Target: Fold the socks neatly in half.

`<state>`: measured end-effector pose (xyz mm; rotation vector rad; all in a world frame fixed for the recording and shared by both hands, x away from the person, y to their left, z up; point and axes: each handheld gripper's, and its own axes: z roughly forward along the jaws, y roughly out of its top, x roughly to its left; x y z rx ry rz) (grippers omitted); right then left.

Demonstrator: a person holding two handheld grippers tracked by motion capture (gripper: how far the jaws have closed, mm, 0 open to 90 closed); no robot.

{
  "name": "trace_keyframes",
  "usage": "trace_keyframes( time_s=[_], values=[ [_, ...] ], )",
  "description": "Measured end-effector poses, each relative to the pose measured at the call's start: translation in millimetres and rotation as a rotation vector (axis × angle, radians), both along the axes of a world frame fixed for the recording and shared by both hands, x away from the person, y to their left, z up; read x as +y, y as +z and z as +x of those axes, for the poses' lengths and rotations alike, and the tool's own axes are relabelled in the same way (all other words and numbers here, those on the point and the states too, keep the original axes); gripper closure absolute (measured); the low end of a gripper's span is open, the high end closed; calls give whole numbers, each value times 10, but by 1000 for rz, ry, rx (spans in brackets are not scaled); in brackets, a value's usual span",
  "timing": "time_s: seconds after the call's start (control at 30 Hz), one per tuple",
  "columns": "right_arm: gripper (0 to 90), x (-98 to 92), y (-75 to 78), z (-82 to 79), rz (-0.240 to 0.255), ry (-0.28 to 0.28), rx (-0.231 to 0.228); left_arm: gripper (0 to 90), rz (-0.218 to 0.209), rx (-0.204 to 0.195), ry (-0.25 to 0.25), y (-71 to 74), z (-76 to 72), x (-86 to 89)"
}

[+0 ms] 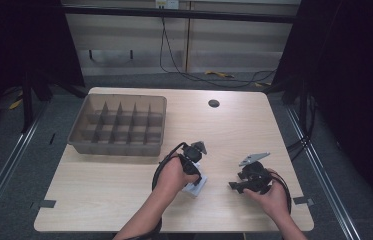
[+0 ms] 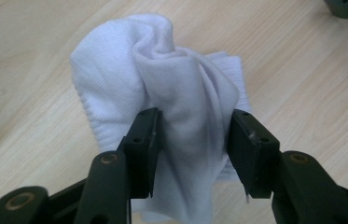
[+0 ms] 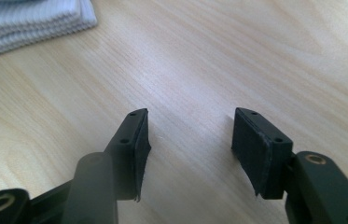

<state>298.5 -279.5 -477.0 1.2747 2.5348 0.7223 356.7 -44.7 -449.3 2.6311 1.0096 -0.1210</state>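
The white sock [image 2: 162, 93] sits bunched on the table [image 1: 104, 190], near its front edge and a little left of centre, and your left gripper [image 2: 195, 140] has its fingers [image 2: 146, 140] pressed into a gathered fold of it, so the fabric is pinched between the pads. The likely trouble: you hold only a ridge of loose knit, not the whole bundle, so a quick lift could let the fold slide out or the sock unroll and trail on the wood. Going towards the divided tray [image 1: 119, 125] at the far left, a dangling end could catch on its rim (the partitions look narrow).

Your left hand [image 1: 171, 175] comes in from below, the gripper pitched down onto the sock. Your right gripper [image 3: 190, 144] hovers low over bare wood, well to the right, its fingers apart with nothing between them; the sock's ribbed cuff shows at the far corner of its view.
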Motion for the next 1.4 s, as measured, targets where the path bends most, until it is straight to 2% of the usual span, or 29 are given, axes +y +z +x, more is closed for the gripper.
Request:
trace_keyframes(
  time_s=[0.1, 0.2, 0.33, 0.63, 0.77, 0.87, 0.93, 1.0, 1.13, 1.4],
  values=[
    [419, -5, -16, -7, 5, 3, -20, 538, 31, -18, -12, 0, 16, 60],
    [395, 1, -29, -21, 3, 6, -32, 532, 42, -20, 13, 1, 41, 139],
    [368, 3, -40, -29, 3, 5, -46, 496, 13, -7, 30, 6, 44, 174],
    [349, 8, -56, -50, 13, -4, -57, 441, -1, -11, 34, 96, 25, 110],
    [349, 4, -57, -52, 15, -1, -59, 439, -12, -14, 40, 122, 23, 96],
    [349, 5, -57, -52, 15, -2, -59, 440, -19, 2, 28, 144, 9, 77],
    [349, 6, -56, -52, 14, -3, -57, 473, -8, 2, 15, 156, 2, 70],
    [347, 8, -56, -53, 14, -6, -57, 477, -17, 12, 27, 137, -13, 48],
    [347, 12, -57, -51, 15, -6, -58, 468, 1, 19, 22, 70, -48, -13],
    [346, 7, -63, -53, 19, -1, -64, 512, 48, -20, 7, 28, -97, -80]
  ],
)
